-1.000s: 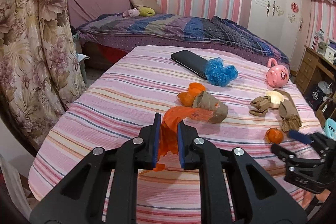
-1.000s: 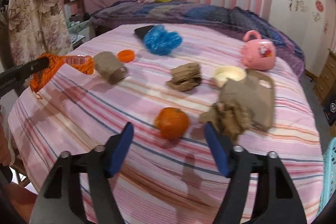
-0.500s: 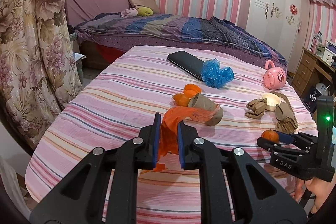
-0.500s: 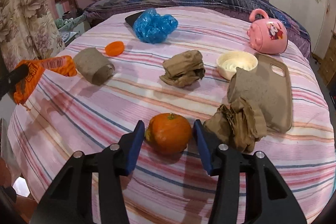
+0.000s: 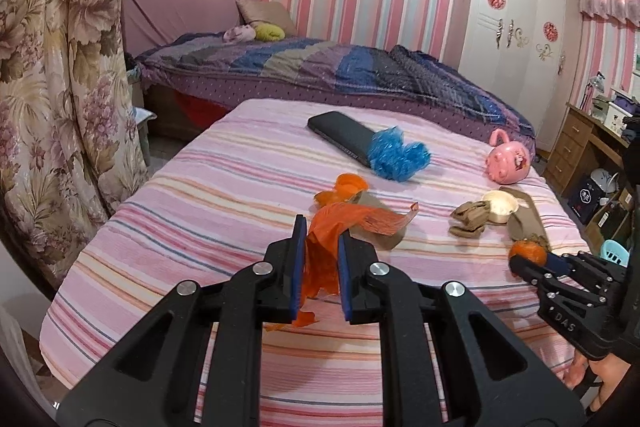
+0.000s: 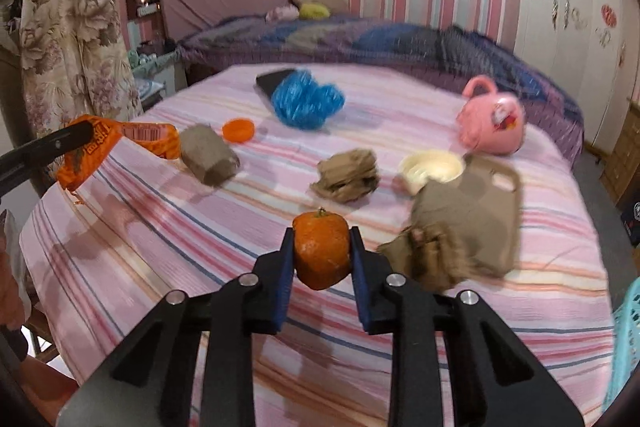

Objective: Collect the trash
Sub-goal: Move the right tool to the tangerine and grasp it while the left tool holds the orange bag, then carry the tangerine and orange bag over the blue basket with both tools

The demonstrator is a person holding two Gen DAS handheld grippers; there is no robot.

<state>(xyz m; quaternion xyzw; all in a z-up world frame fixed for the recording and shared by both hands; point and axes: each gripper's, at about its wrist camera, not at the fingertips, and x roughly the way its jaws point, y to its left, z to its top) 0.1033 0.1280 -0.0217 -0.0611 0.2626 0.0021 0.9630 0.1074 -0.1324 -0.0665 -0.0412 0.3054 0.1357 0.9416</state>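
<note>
Orange [image 6: 320, 253] squeezed between right gripper [image 6: 320, 267] jaws

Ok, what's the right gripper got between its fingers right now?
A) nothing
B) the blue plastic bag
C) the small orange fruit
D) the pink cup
C: the right gripper is shut on the orange fruit, its blue pads pressing both sides.

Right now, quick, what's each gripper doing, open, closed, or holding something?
Left gripper: shut on the orange snack wrapper.
Right gripper: jaws have just been closing, now shut on the orange tangerine.
</note>
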